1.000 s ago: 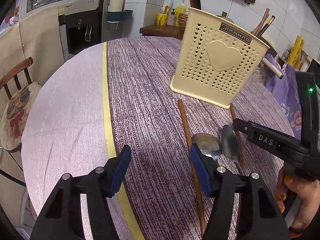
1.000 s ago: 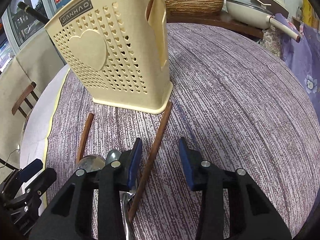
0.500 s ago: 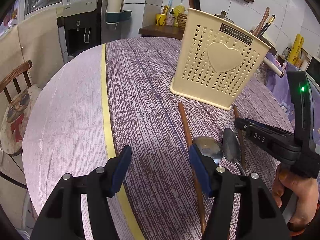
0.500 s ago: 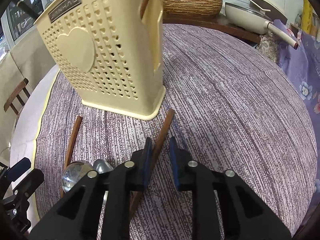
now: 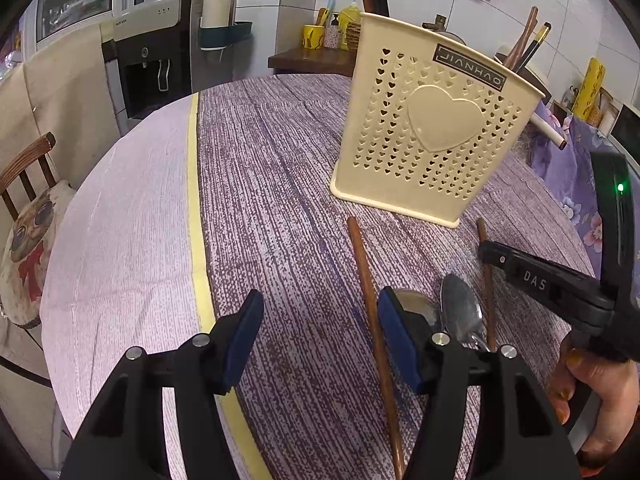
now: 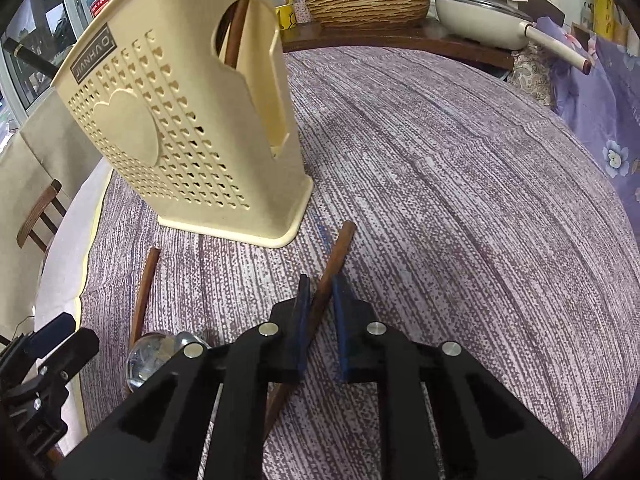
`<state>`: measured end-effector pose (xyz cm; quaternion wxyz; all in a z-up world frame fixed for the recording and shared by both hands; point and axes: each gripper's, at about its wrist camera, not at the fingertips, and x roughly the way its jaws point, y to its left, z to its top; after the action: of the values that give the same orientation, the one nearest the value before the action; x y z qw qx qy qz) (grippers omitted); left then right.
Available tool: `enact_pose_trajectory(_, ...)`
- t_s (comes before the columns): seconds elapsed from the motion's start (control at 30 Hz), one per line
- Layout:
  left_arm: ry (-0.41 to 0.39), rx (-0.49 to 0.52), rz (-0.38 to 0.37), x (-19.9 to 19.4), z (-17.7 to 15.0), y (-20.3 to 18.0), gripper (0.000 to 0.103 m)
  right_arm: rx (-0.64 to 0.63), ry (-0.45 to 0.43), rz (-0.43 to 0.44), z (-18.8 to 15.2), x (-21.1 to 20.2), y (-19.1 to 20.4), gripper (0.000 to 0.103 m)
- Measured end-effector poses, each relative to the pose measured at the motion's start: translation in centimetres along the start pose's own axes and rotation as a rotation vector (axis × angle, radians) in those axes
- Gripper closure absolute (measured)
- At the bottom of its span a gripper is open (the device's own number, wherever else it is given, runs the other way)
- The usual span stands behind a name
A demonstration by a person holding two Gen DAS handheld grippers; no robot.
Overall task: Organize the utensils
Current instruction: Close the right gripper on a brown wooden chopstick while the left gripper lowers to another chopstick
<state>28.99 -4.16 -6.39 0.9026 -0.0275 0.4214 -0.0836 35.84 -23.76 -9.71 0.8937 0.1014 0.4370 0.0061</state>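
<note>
**Two chopsticks, one between closing jaws**

Between the right gripper's (image 6: 320,312) blue pads lies a brown chopstick (image 6: 334,260); the jaws are closing onto it, pads at its sides, its tip reaching ahead toward the cream holder (image 6: 192,128). Left gripper (image 5: 320,336) hangs released; the other chopstick (image 5: 366,280) and two spoons (image 5: 460,312) lie just outside its right jaw.

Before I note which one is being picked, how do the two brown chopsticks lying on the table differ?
The right chopstick sits between the closing right gripper's pads; the left chopstick lies free, untouched. The right chopstick's far end lies by the cream holder's corner; the left one's ends short of the holder's front. The spoons lie between them. Both are brown, flat on the tablecloth.
</note>
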Motion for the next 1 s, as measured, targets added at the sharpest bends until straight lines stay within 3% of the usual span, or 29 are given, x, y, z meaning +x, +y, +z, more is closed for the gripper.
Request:
enact_pose_trajectory(0.13, -0.004, 0.006, -0.003, -0.1, 0.0, -0.5, 0.046, 0.013, -0.006, 0.002, 0.2, 0.0, -0.7, 0.090)
enact_pose_trajectory(0.4, 0.018, 0.037, -0.085, -0.7, -1.3, -2.5, 0.046, 0.011, -0.016, 0.004, 0.2, -0.1, -1.1, 0.090)
enact_pose_trajectory(0.7, 0.022, 0.034, -0.037, 0.6, -0.3, -2.3, 0.046, 0.017, -0.012, 0.011, 0.0, -0.2, -1.3, 0.090)
enact_pose_trajectory(1.0, 0.078, 0.089, 0.026, 3.8, 1.6, -3.5, 0.063, 0.006, -0.005, 0.013, -0.3, 0.1, -1.0, 0.090)
